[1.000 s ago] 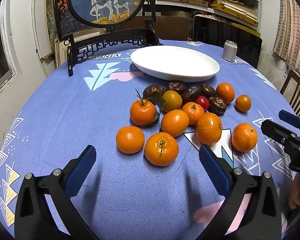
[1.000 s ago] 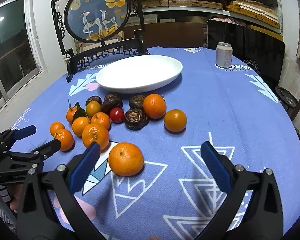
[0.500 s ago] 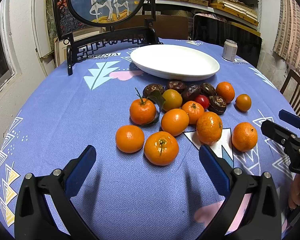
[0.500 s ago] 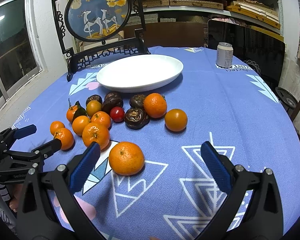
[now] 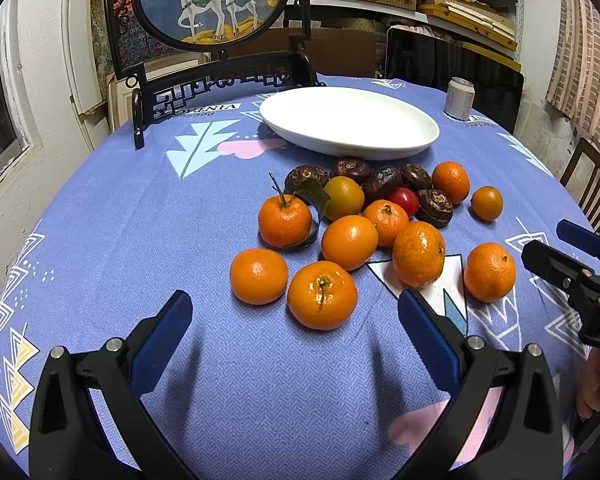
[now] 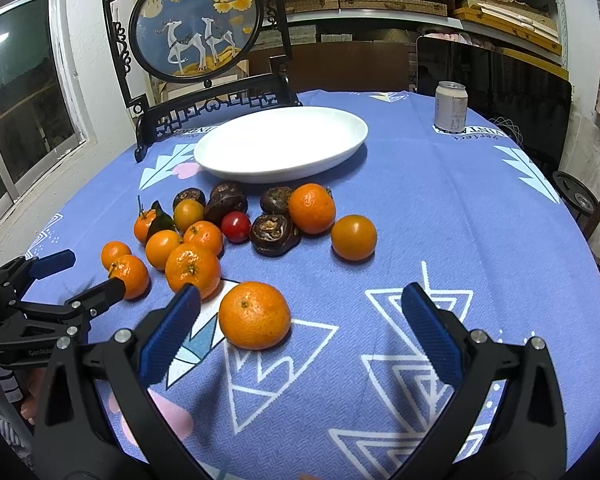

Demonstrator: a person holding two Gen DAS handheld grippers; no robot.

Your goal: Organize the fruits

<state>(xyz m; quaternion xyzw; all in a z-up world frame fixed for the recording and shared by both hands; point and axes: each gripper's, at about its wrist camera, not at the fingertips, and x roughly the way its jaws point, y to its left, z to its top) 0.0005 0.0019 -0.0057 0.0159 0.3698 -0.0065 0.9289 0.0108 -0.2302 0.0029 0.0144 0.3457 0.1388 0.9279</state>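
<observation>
Several oranges, dark brown fruits and one red fruit (image 5: 404, 199) lie in a cluster on the blue tablecloth, in front of an empty white oval plate (image 5: 350, 122) (image 6: 280, 142). My left gripper (image 5: 296, 320) is open and empty, just short of the nearest orange (image 5: 322, 294). My right gripper (image 6: 300, 308) is open and empty, with a lone orange (image 6: 255, 315) between its fingers near the left pad. Each gripper shows in the other's view: the right one (image 5: 556, 248), the left one (image 6: 76, 272).
A drink can (image 5: 459, 98) (image 6: 451, 106) stands at the back right of the round table. A dark carved stand with a round deer painting (image 5: 212, 0) (image 6: 196, 24) sits behind the plate. A chair (image 5: 592, 188) is at the right edge.
Both grippers have crept slightly forward toward the fruit. Both stay open and nothing on the table has moved.
</observation>
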